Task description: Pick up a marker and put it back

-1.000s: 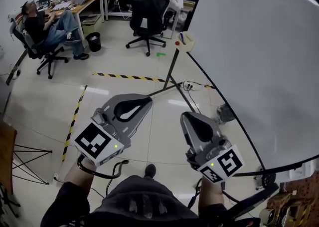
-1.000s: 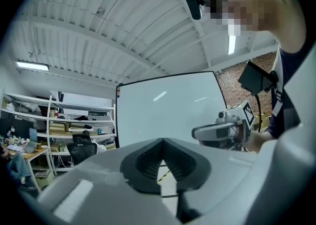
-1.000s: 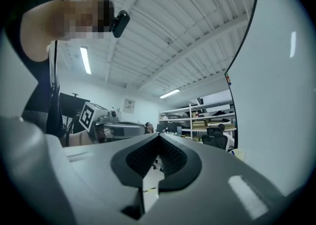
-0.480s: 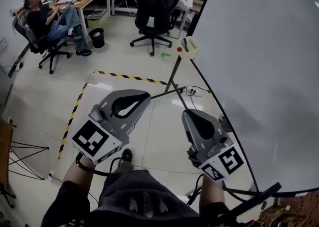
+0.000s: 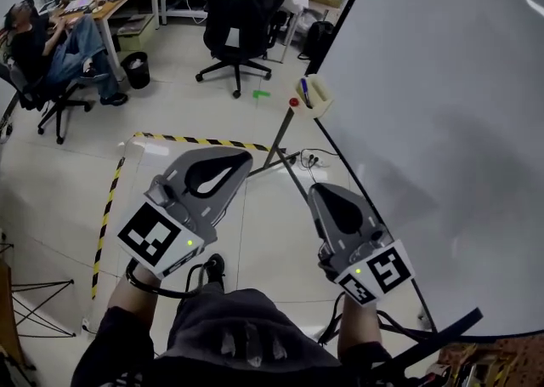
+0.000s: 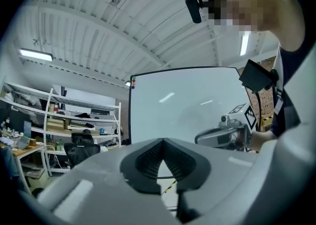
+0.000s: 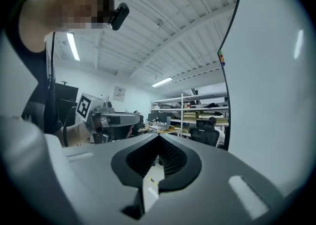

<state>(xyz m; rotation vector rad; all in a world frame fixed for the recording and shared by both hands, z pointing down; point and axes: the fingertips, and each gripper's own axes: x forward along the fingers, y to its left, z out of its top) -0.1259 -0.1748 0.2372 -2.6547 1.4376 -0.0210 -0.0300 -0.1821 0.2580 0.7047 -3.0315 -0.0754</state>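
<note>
Two claws, both closed and empty, held level above the floor (image 5: 68,190) beside a whiteboard (image 5: 442,96).
Left claw (image 5: 241,158): my jaws are tip to tip with nothing between them. Right claw (image 5: 320,197): jaws also pressed together, nothing held; it is near the whiteboard's lower edge. Marker (image 5: 304,88): blue, standing upright in a pale holder (image 5: 320,96) at the whiteboard's lower far corner, well apart from both claws. Small red thing (image 5: 294,103): just beside the holder, I cannot tell what it is. Striped tape (image 5: 200,140): yellow and black, on the floor beyond the claws. Black office chair (image 5: 236,11): at the far side of the floor. Seated person (image 5: 51,36): near the floor's far left corner.
</note>
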